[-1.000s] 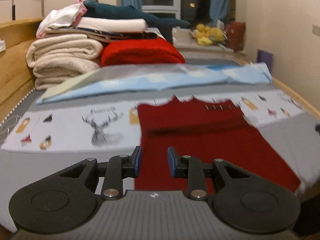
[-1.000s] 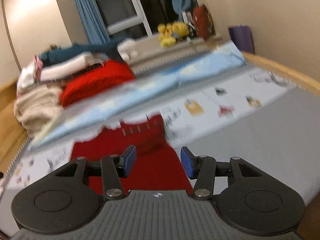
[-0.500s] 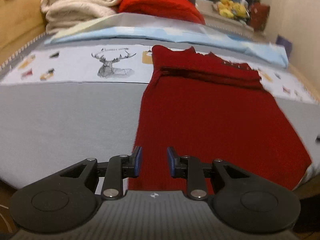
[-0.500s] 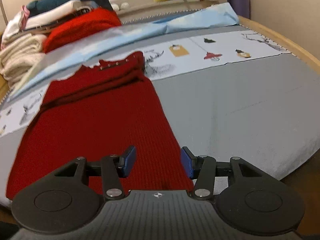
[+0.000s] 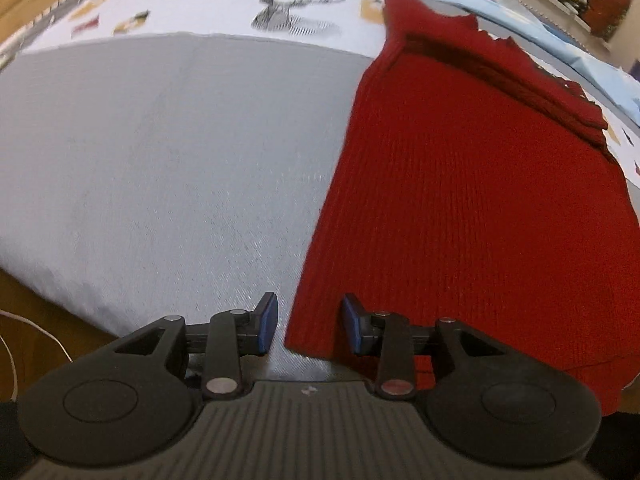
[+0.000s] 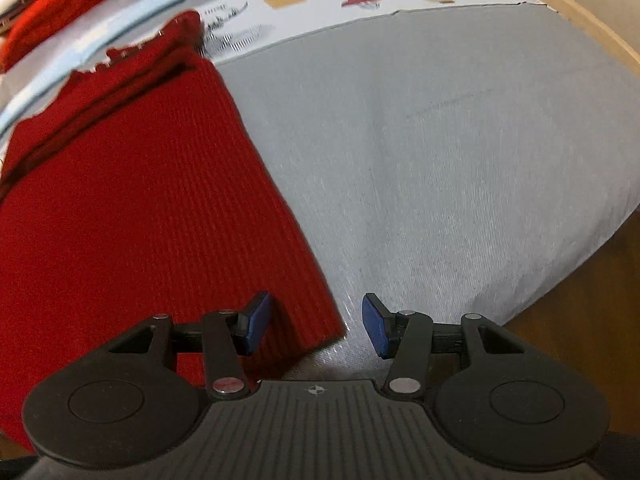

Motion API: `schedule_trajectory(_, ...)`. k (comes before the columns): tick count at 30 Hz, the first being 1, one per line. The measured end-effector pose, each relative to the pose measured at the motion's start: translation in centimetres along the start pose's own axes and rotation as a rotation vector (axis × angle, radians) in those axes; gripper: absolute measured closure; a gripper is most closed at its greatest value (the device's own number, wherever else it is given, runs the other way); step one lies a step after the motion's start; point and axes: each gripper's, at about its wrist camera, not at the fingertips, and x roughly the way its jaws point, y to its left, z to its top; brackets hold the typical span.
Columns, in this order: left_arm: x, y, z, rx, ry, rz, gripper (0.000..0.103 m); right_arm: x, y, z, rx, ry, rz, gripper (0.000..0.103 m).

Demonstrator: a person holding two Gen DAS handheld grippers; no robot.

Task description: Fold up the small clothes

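A dark red ribbed knit garment (image 5: 472,184) lies flat on the grey bed cover, its far end folded over. It also shows in the right wrist view (image 6: 132,200). My left gripper (image 5: 308,324) is open, and the garment's near left corner lies between its blue-padded fingers. My right gripper (image 6: 318,326) is open, and the garment's near right corner lies between its fingers. Neither gripper holds the cloth.
The grey bed cover (image 5: 160,152) meets a white printed band with a deer picture (image 5: 288,12) further back. A bright red folded blanket (image 6: 60,4) lies at the far left. The wooden bed frame (image 6: 592,24) runs along the right, and the floor (image 6: 580,320) lies below the near edge.
Both grippers have tilted down and moved in close to the near corners of the red garment. The stack of folded laundry and the window have left the views.
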Motion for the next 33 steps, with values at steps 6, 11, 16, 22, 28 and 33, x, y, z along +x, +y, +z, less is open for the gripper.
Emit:
schedule_trajectory(6,0.3,-0.3,-0.3,0.041,-0.023,-0.002,0.072,0.5,0.7,-0.2,-0.046,0.003,-0.013,0.051)
schedule_trajectory(11,-0.5,-0.8,-0.7,0.078,-0.061,-0.014,0.088,0.4,1.0,-0.2,-0.076,-0.006,0.037,0.082)
schedule_trajectory(16,-0.6,0.0,-0.2,-0.016,-0.039,-0.070,0.087,0.0,0.0,0.0,-0.015,-0.011,0.066,0.082)
schedule_trajectory(22,0.1,-0.5,-0.4,0.008,-0.009,-0.040,0.081,0.4,0.5,-0.1,-0.045,0.010,0.046,0.074)
schedule_trajectory(28,-0.4,-0.6,-0.6,0.030,-0.040,-0.046,0.087,0.4,0.9,-0.1,-0.073,0.000,0.058,0.083)
schedule_trajectory(33,-0.3,-0.2,-0.7,-0.003,-0.015,-0.050,0.086,-0.4,-0.1,0.3,0.001,-0.047,0.107,0.083)
